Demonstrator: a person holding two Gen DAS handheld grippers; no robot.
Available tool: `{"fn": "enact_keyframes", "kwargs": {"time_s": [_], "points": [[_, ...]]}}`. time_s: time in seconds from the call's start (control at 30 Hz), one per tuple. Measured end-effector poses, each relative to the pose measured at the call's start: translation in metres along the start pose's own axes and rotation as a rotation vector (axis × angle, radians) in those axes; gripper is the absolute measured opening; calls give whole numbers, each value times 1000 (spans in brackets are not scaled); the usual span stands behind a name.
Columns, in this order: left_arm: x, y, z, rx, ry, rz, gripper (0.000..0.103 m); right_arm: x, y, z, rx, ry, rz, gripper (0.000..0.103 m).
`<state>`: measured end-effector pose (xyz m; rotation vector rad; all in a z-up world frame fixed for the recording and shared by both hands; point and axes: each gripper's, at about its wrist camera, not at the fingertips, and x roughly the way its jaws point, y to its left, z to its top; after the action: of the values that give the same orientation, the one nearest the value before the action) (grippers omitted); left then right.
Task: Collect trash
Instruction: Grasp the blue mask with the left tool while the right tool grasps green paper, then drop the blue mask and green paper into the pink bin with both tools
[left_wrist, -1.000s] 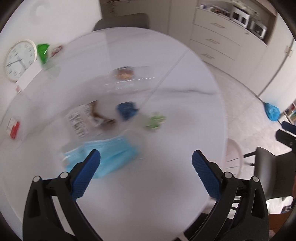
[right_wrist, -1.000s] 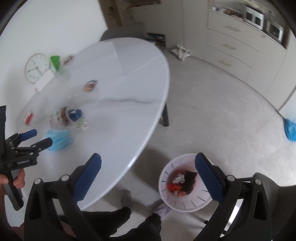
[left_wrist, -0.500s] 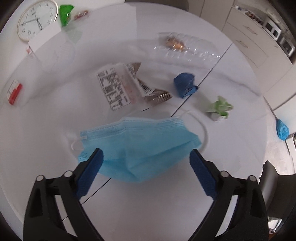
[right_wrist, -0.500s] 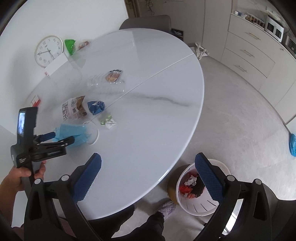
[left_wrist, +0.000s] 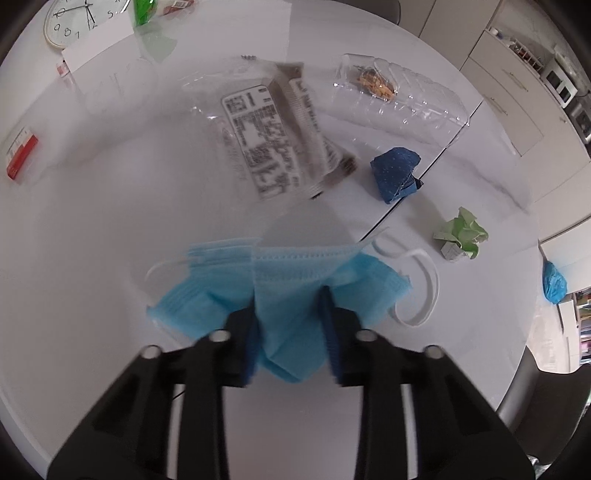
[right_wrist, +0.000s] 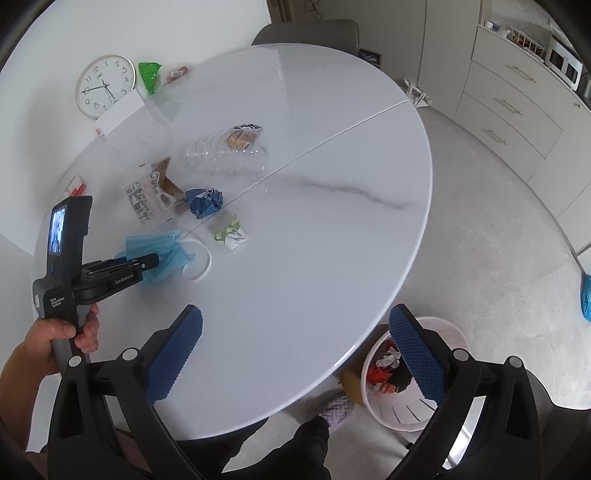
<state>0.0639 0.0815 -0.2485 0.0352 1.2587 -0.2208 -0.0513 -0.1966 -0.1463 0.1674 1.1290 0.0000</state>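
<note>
My left gripper (left_wrist: 290, 314) is shut on a blue face mask (left_wrist: 288, 277) that bunches up between the pads on the white round table (left_wrist: 92, 221). It also shows in the right wrist view (right_wrist: 162, 251) with the left gripper (right_wrist: 151, 260). Beyond lie a clear labelled wrapper (left_wrist: 273, 136), a clear plastic tray (left_wrist: 399, 96), a crumpled blue paper (left_wrist: 395, 173) and a crumpled green paper (left_wrist: 461, 238). My right gripper (right_wrist: 295, 354) is open and empty above the table's near edge. A white trash bin (right_wrist: 406, 406) with trash stands on the floor below.
A wall clock (right_wrist: 105, 85), a green packet (right_wrist: 149, 75) and a small red box (left_wrist: 20, 155) sit at the table's far side. A chair (right_wrist: 306, 33) stands behind the table. Cabinets (right_wrist: 517, 103) line the right.
My left gripper moved down onto the mask and shut on it, bunching it. My right gripper drifted a little, still open.
</note>
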Motion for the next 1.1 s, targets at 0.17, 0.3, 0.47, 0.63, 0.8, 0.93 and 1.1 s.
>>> {"fn": "enact_keyframes", "kwargs": {"time_s": [0.17,0.3,0.47,0.63,0.8,0.93,1.1], "points": [[-13,7,-3,5,-9,-13,11,23,3,14,-9,17,29,100],[-30,13,-5,-12,-22,-29,11,53,15,31,-29,45,53,93],[-56,16,-8,-11,-38,-58,11,98,43,51,-102,84,49,77],[-69,16,-14,18,-32,-75,11,130,66,61,-151,118,43,65],[-75,12,-17,44,-30,-89,11,147,75,60,-162,160,40,38],[-77,1,-16,68,-30,-96,11,142,70,59,-143,150,40,37],[-84,-18,-14,108,-32,-118,11,107,50,51,-92,94,60,37]]}}
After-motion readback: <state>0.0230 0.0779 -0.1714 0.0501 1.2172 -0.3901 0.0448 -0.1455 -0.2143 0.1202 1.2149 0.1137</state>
